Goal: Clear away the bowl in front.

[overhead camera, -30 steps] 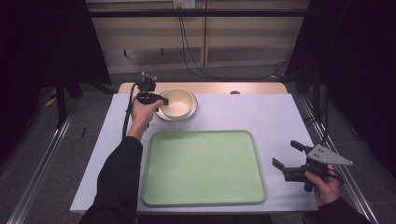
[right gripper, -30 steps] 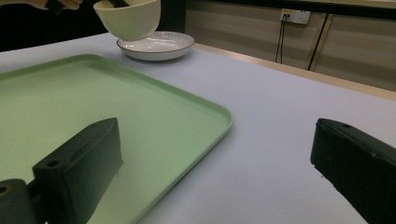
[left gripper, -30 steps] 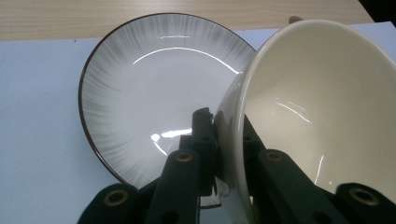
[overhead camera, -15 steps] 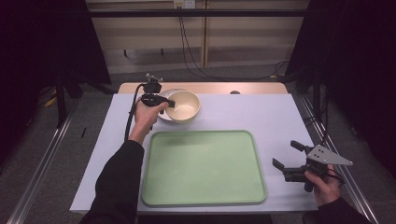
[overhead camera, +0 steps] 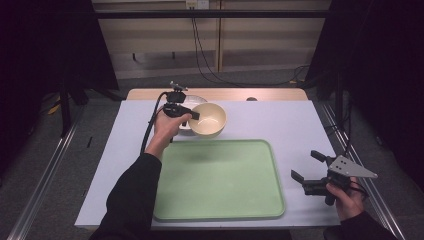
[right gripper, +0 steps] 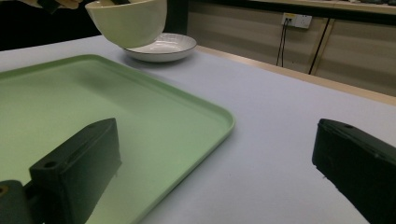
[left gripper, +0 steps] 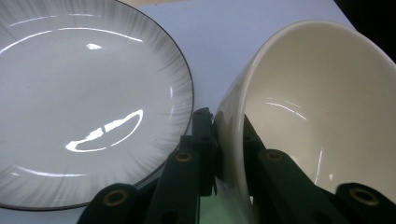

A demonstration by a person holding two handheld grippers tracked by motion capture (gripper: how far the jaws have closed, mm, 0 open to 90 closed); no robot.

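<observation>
A: Is any writing seen on the green tray, the plate or the bowl?

B: None can be read. The cream bowl is pinched at its rim by the left gripper and held clear of the table, between the tray's far edge and the plate, its mouth tipped up and rightward.

A: And the right gripper?

B: It is held wide apart, nothing between, near the tray's right edge.
</observation>
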